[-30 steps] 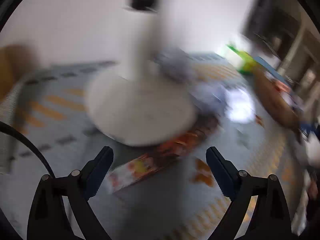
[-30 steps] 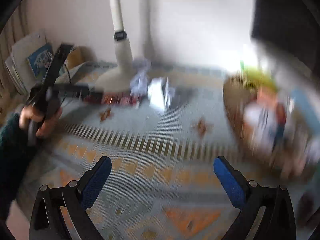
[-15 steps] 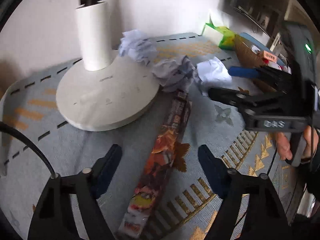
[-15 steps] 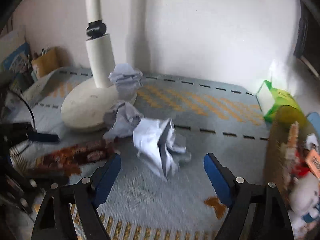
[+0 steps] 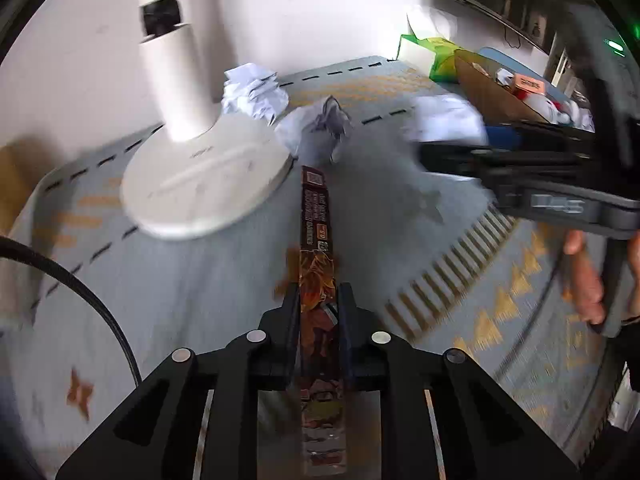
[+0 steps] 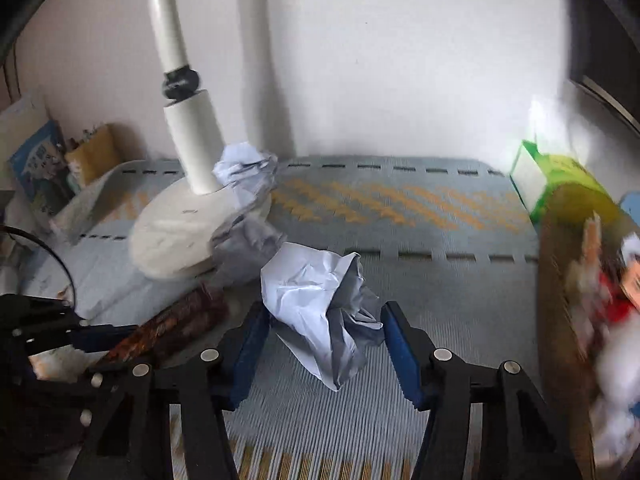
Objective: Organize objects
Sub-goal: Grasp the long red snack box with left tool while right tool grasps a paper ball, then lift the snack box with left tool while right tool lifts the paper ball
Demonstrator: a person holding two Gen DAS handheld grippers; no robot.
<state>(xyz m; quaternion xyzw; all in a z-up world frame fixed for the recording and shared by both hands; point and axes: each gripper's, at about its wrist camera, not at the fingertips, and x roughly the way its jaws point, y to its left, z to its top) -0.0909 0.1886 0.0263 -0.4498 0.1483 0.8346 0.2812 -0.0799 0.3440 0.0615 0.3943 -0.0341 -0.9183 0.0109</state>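
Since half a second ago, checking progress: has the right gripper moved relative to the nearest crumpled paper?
Yes. The right gripper has advanced toward the white stand base; the crumpled paper now sits between its closing jaws.

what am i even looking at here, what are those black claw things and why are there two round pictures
The black claws are two-finger grippers, one held in each of a person's hands. A wide-angle camera sits on each, looking forward along its fingers, hence two round pictures.

Left camera view: the left gripper is shut on a long, flat brown-and-orange printed box lying on the grey-blue patterned rug. On the right of that picture you see the person's hand holding the other gripper.

Right camera view: the right gripper is closing around a crumpled ball of white paper; its blue pads look close to the paper, not yet clearly squeezing it.

Also on the rug: the round white base of a floor stand, two more crumpled paper balls beside it, a green carton and a brown cardboard box of toys.
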